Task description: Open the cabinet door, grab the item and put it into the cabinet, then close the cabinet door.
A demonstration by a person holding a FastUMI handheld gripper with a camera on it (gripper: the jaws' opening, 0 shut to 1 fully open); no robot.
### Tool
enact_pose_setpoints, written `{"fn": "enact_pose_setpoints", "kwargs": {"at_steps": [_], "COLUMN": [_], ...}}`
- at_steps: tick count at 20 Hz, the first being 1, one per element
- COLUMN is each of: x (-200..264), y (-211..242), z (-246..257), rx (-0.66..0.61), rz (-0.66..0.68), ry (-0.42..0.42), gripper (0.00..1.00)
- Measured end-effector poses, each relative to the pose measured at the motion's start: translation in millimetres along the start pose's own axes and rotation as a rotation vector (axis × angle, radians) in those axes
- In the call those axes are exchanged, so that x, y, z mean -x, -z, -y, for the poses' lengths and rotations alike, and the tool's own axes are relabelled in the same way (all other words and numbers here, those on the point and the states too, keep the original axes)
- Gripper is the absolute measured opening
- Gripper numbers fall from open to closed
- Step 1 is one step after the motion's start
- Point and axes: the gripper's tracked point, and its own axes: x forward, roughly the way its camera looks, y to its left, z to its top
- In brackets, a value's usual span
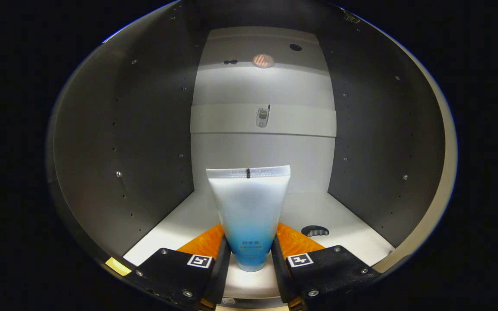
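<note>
Jaws (pixel 249 252) closed on the tube (pixel 249 216), both fingers pressing its lower body near the cap. Tube upright inside the cabinet (pixel 154 129), just over the shelf (pixel 352 233). Looks light, soft, squeezable, likely slick; lower, firmer end grips best.

Inside the cabinet (pixel 154 142), the hand-held gripper (pixel 250 255) reaches over the front edge of the shelf floor (pixel 348 233), its fingers closed against both sides of an upright tube (pixel 249 211) that blocks the middle of the passage. Dark side walls (pixel 374 142) hem the bay in on both sides, and the pale back panel (pixel 262 151) closes it beyond the tube. Bare floor lies open on either side of the tube, save for a small dark object (pixel 315 231) near the right wall. Above the tube, the space is open.
</note>
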Motion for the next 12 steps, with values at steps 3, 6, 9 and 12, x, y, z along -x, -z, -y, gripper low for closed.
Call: {"fn": "enact_pose_setpoints", "kwargs": {"at_steps": [3, 6, 9, 12], "x": [-1, -1, 4, 12], "y": [1, 3, -1, -12], "z": [1, -6, -13, -9], "rx": [0.018, -0.013, -0.033, -0.008], "rz": [0.015, 0.007, 0.013, 0.051], "ry": [0.000, -0.033, -0.059, -0.038], "gripper": [0.50, 0.52, 0.63, 0.82]}}
